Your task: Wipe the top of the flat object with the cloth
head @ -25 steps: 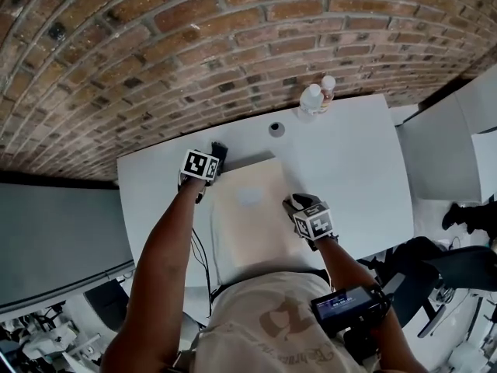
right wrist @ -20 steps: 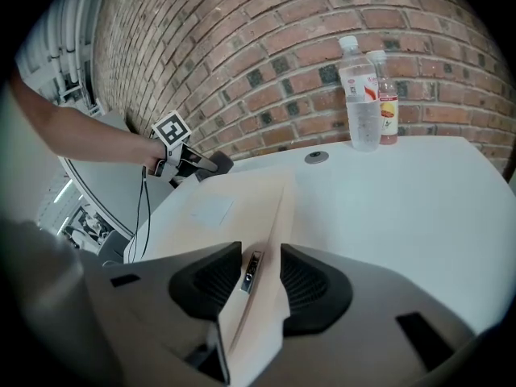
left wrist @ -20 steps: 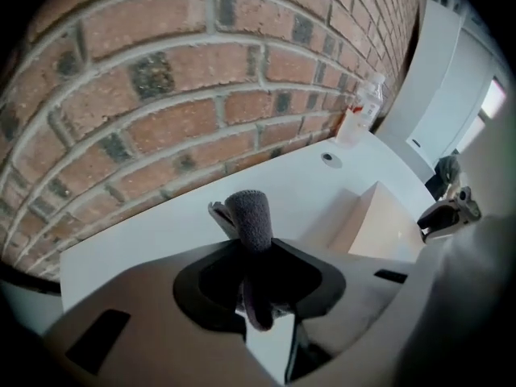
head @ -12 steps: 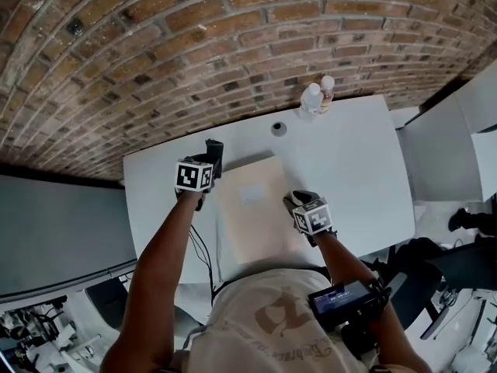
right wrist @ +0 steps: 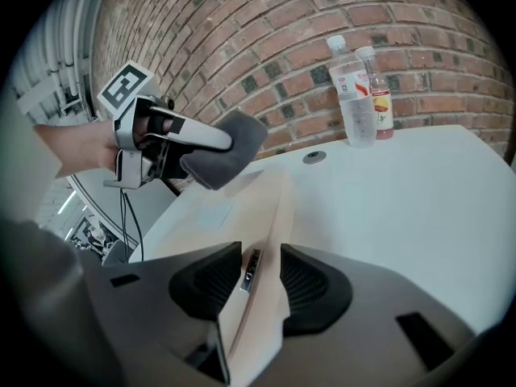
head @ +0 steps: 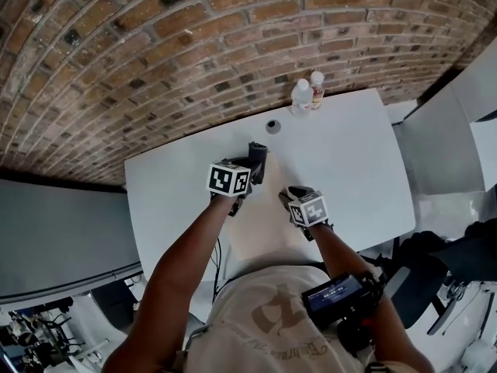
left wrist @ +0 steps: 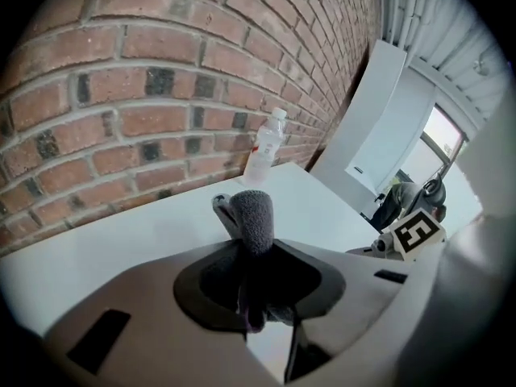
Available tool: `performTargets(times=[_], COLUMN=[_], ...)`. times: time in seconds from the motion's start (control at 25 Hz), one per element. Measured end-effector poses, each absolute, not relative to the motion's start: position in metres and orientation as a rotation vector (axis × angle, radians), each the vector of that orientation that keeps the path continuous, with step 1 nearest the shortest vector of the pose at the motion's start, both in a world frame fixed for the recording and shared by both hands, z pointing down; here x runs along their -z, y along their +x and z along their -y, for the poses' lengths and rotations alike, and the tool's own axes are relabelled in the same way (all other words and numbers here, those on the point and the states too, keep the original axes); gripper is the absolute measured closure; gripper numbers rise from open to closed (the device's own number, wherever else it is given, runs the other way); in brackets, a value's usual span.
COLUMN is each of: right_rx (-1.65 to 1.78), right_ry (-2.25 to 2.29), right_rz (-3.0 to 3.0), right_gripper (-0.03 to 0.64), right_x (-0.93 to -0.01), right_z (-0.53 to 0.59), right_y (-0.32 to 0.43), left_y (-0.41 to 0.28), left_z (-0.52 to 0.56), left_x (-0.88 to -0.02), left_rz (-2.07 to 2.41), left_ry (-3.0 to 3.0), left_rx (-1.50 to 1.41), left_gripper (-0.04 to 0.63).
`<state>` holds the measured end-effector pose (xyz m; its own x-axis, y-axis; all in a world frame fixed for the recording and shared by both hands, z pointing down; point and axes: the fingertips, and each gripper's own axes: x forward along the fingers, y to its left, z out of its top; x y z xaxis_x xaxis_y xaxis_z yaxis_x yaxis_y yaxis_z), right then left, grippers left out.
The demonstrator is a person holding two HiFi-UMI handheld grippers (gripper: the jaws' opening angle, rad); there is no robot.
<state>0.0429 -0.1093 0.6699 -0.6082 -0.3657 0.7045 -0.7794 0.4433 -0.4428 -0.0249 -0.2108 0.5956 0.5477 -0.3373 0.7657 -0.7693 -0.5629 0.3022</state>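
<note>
Head view: left tool (head: 254, 164), clamped on the cloth (head: 258, 154), had swung from beside the flat object (head: 264, 228) to over its far end, so the wipe looked about to start. Left gripper view: cloth pinched between the jaws. Right gripper view: right tool (right wrist: 262, 274) gripped the flat object's edge on the worktop (right wrist: 419, 192), with the cloth hanging above it.
</note>
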Motion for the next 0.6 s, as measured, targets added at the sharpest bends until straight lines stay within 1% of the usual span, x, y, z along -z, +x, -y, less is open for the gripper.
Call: performTargets(times=[0.16, 0.28, 0.6], right_rx=[-1.040, -1.034, -1.016], right_ry=[0.946, 0.945, 0.931], right_rz=[2.197, 2.203, 2.211], right_gripper=[0.454, 0.454, 0.454], right_x=[-0.668, -0.668, -0.668], right_z=[0.111, 0.111, 0.111], right_y=[0.042, 0.042, 0.042], left_y=[0.008, 0.020, 0.000], left_z=[0.207, 0.206, 0.205], left_x=[-0.611, -0.624, -0.643], left_rz=[0.869, 0.862, 0.890], left_ry=[2.103, 2.062, 2.034], left_rx=[-0.859, -0.885, -1.068], left_gripper=[0.489, 0.489, 0.488])
